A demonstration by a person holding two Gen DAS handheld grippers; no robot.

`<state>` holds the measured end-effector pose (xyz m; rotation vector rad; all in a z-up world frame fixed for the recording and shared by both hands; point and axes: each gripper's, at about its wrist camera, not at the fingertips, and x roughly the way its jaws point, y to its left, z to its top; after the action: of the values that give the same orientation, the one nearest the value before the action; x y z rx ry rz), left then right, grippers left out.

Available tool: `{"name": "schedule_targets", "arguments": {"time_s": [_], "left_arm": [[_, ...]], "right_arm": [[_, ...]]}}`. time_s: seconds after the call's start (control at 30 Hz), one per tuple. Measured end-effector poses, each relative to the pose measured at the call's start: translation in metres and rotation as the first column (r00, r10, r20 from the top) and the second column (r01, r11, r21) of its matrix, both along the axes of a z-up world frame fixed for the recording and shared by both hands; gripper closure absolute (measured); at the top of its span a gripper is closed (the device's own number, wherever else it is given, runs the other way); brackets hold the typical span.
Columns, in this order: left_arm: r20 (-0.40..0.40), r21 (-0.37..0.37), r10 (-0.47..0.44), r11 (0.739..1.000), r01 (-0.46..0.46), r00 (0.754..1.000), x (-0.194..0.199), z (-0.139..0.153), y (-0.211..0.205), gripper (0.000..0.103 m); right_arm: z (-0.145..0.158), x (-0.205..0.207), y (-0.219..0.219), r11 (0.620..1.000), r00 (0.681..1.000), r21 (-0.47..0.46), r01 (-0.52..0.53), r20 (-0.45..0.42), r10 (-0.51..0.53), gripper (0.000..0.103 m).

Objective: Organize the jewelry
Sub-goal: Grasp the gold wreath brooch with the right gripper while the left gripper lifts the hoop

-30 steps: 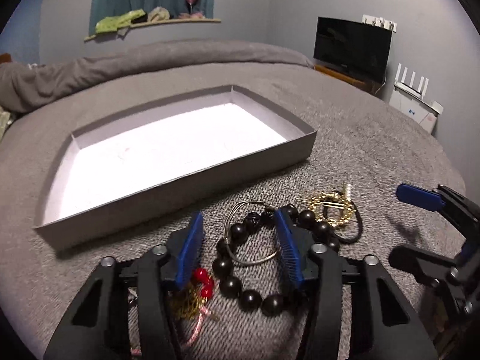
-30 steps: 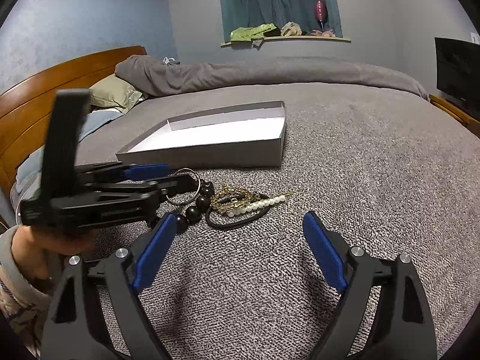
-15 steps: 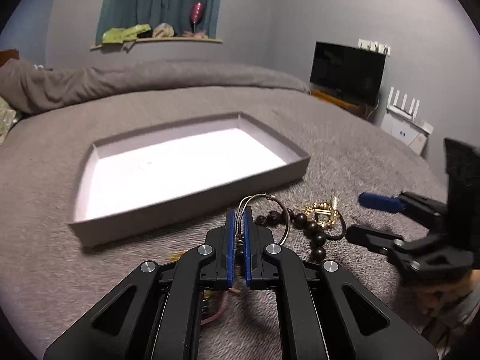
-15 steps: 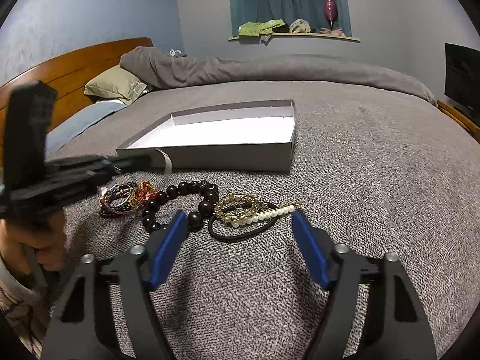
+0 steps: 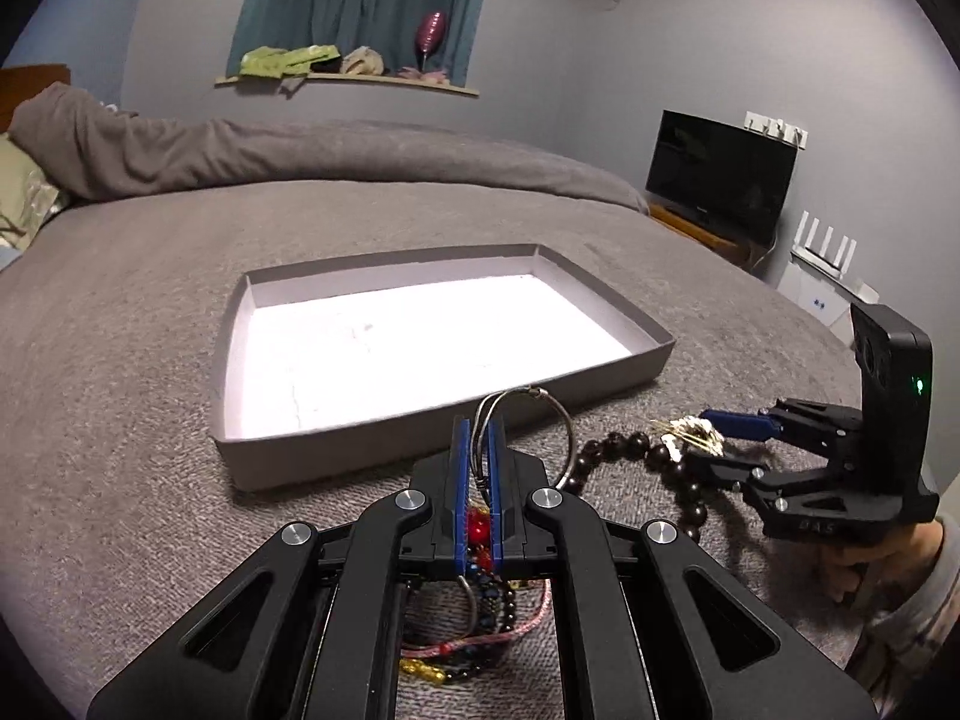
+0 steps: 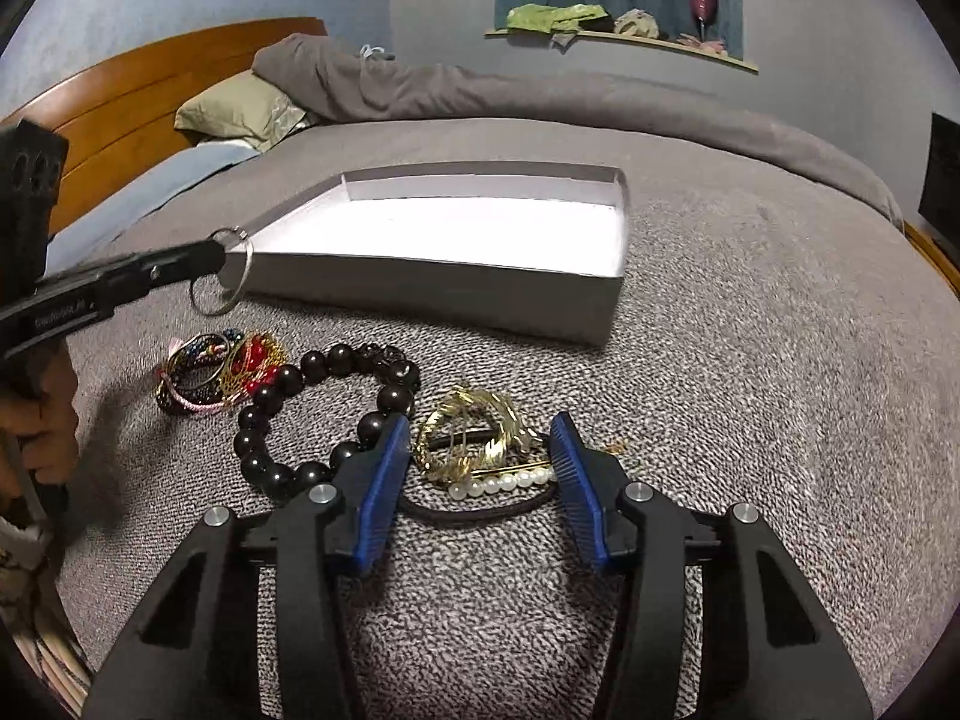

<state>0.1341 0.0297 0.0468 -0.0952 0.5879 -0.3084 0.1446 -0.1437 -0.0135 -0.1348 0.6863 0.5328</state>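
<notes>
The left gripper (image 5: 477,450) is holding a thin silver ring (image 5: 528,426). Its blue jaws are pressing together on the ring, and the ring is hanging up in the air, just in front of the near wall of the box. The grey box (image 5: 336,450) is sitting open on the bed (image 5: 120,312), and its white floor is showing.

The right gripper (image 6: 480,480) is reaching down over a gold hair clip (image 6: 474,432) with a row of white pearls (image 6: 498,485). Its jaws are closing, one on each side of the clip, but they are not pressing on it. A black hair band (image 6: 480,513) is lying under the clip.

A bracelet of big dark beads (image 6: 300,420) is lying on the bed just left of the clip. A small pile of red, gold and pink jewelry (image 6: 216,372) is lying further left, near the hand (image 6: 36,414) that is holding the left gripper.
</notes>
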Motion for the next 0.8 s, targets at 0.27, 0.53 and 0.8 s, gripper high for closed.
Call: {"name": "schedule_targets", "arguments": {"time_s": [0.27, 0.53, 0.8], "left_arm": [[0.019, 0.025, 0.027, 0.999, -0.028, 0.999, 0.015, 0.019, 0.006, 0.097], [-0.007, -0.033, 0.048, 0.998, -0.048, 0.999, 0.041, 0.029, 0.026, 0.099], [-0.072, 0.008, -0.096, 0.995, 0.096, 0.993, 0.021, 0.015, 0.009, 0.047]], "right_arm": [[0.015, -0.005, 0.000, 1.000, 1.000, 0.019, -0.018, 0.024, 0.017, 0.062], [0.055, 0.013, -0.006, 0.996, 0.995, 0.089, -0.021, 0.094, 0.013, 0.062], [0.068, 0.018, 0.008, 0.993, 0.992, 0.105, -0.053, 0.120, 0.040, 0.062]]}}
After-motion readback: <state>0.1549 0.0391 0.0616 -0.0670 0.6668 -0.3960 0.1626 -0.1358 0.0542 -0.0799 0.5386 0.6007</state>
